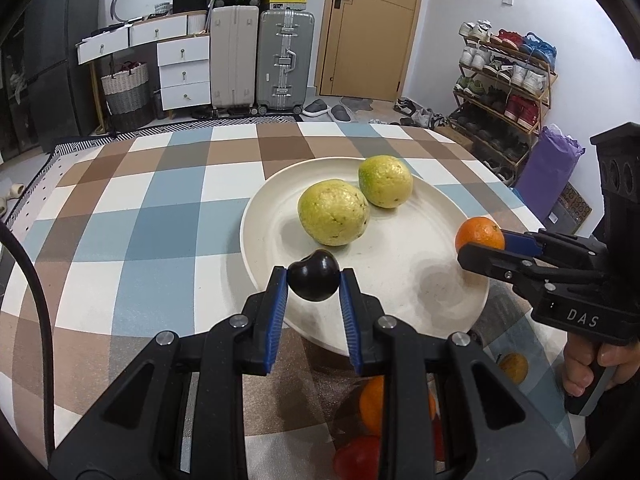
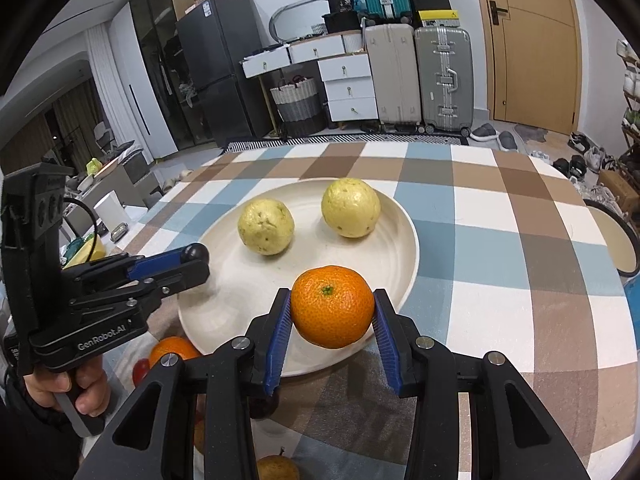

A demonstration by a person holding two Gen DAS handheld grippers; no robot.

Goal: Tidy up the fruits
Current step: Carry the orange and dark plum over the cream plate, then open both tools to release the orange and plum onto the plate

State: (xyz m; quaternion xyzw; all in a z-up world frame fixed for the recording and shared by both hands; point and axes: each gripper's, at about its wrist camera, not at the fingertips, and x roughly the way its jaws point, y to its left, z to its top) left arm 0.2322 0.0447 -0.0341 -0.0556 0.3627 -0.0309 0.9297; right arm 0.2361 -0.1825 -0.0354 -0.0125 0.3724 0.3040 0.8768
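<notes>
The checkered table [image 1: 132,216] holds a big white plate [image 1: 400,300] with two yellow-green fruits [image 1: 333,213] on it. Your left gripper [image 1: 313,278] squeezes a dark plum [image 1: 313,275] over the plate's near edge. Your right gripper [image 2: 332,312] squeezes an orange [image 2: 332,306] above the plate's rim.

Right gripper [image 2: 332,312] clamped on orange [image 2: 332,306] — fruit pinched between blue pads [image 2: 280,336], held over near rim of cream plate [image 2: 224,304]. Two yellow-green guavas [image 2: 266,227] [image 2: 351,208] on plate's far half, apart from each other. Left gripper [image 2: 195,261] over plate's left edge, pinching dark plum [image 2: 196,253] — mostly hidden. Second orange [image 2: 173,351] on checked tablecloth [image 2: 500,272] just beside plate's near-left rim.
</notes>
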